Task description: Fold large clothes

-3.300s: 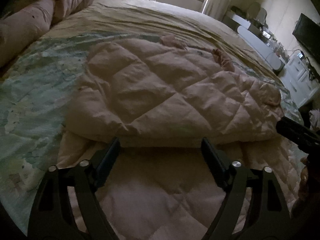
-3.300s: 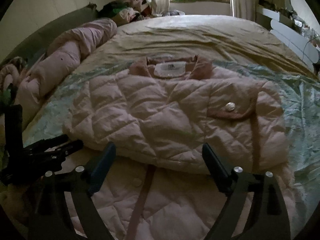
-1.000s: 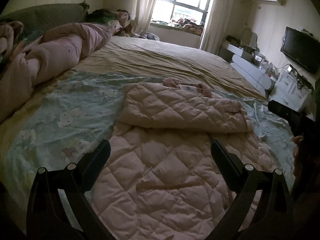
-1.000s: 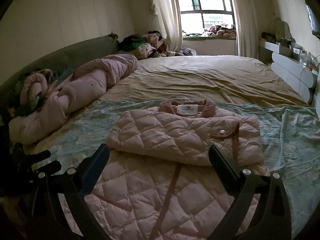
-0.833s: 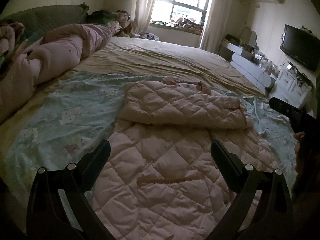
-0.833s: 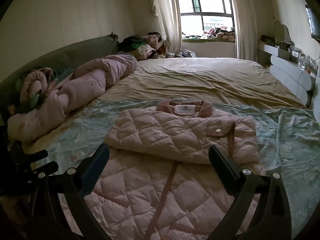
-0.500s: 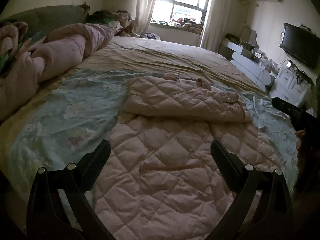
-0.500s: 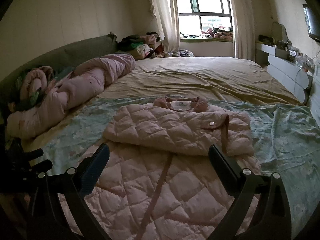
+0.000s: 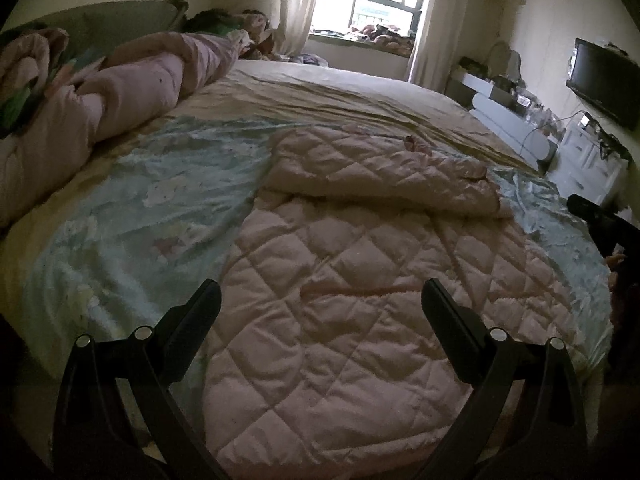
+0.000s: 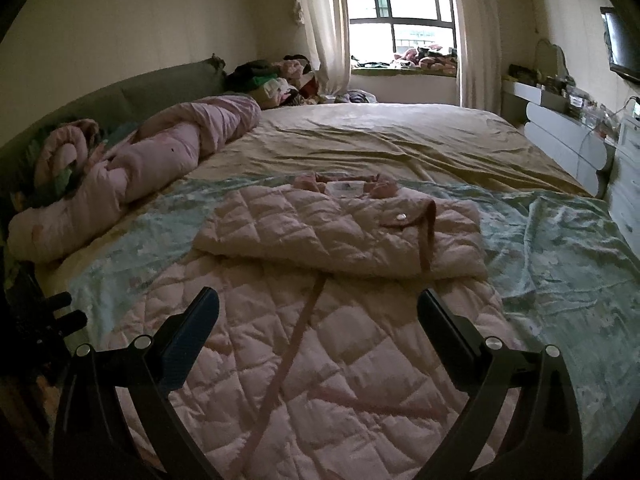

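Left gripper [image 9: 320, 300] held above coat's near half, jaws spread wide, empty. Right gripper [image 10: 318, 308] alongside, same pose, jaws apart, holding nothing. Coat [image 10: 340, 236] lies on teal sheet [image 10: 560, 256], upper part folded in, collar far end. Near hem probably at bed [image 10: 400, 140] edge; dim view. Bare bedding beyond collar.

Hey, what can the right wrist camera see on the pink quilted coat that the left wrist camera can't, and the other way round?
Only the right wrist view shows the white neck label, the snap button on its flap and the darker trim strip running down the front. Only the left wrist view shows the wall television clearly, along with the other tool's dark tip at its right edge. Both show the pink quilted coat with its upper part folded over, the teal blanket, the window, and an open, empty tool: left tool, right tool.
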{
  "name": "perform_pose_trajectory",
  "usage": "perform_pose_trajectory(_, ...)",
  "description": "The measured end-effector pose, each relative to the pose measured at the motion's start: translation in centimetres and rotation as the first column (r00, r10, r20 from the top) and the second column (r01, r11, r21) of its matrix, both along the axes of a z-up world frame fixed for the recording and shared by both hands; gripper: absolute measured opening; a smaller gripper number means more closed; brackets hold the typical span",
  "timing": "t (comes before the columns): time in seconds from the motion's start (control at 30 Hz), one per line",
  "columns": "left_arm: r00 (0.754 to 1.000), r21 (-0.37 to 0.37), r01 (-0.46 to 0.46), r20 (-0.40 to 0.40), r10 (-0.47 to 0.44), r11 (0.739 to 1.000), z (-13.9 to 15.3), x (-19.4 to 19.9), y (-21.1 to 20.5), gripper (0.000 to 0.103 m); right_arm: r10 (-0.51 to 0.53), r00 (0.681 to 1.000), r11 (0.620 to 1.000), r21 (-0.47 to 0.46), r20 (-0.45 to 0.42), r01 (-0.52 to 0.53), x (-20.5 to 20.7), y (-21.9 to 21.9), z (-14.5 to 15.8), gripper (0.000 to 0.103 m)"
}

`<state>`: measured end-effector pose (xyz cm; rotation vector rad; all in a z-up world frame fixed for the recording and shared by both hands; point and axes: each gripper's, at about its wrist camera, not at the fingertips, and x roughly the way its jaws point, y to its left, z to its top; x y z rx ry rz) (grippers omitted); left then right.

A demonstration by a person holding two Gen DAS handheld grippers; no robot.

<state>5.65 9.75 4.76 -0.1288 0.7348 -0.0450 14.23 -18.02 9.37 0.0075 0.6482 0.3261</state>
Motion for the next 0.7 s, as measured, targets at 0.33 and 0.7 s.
perform_pose_trajectory(0.33,0.999,0.008,-0.028,-0.038,0.029,1.000,-1.7,-1.2,0.8,0.094,-0.010,0.999,1.000,-0.016,-0.032,0.009,-1.0,-1.2,-1.5,0.099)
perform_pose_trajectory(0.7,0.995,0.012,-0.059,-0.085,0.059,0.998,-3.5,-2.0,1.8,0.094,-0.006,0.999,1.000,-0.025,-0.048,0.004,-1.7,-2.3,-2.7,0.099)
